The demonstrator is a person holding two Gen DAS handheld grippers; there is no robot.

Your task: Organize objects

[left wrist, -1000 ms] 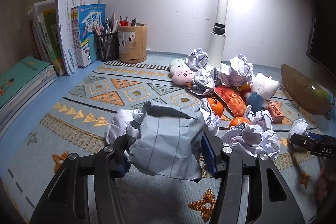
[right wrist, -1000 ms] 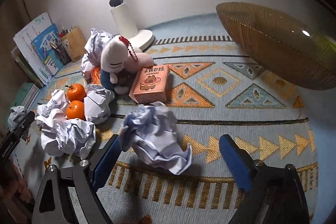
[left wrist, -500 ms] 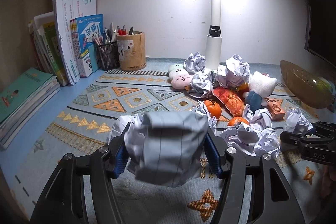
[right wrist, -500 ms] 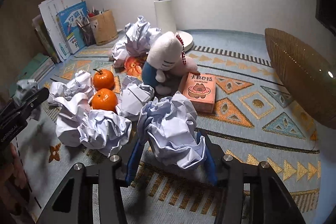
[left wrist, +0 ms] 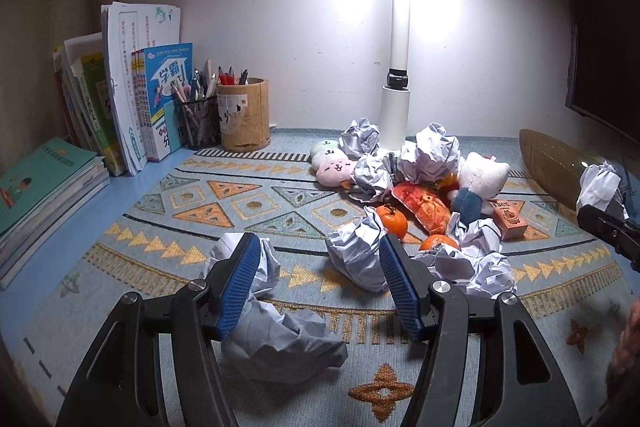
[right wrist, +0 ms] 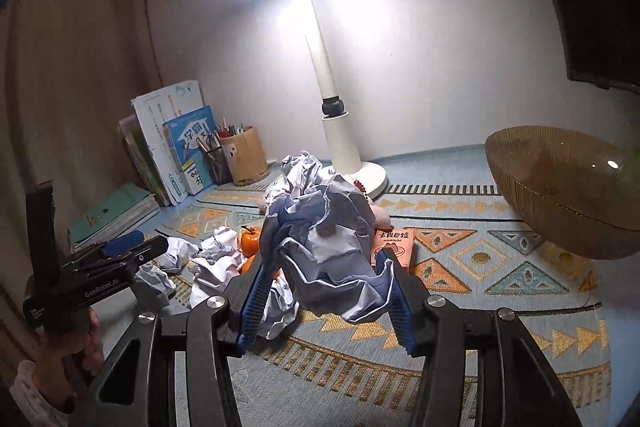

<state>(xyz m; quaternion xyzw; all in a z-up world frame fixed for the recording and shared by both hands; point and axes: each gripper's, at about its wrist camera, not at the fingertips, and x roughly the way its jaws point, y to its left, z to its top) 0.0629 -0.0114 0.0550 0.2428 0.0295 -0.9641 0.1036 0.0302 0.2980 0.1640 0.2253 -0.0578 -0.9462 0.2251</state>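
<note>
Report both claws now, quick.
Left claw: open, dropped paper ball lying below it.
Right claw: shut on crumpled paper ball.

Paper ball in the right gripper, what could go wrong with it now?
The right gripper has just been closing, and its pads now squeeze the paper ball only near its bottom, so the soft, top-heavy wad might slip out. It would likely fall onto the orange and loose paper below and remake the mess. A wide swing right might also bump the amber bowl.
</note>
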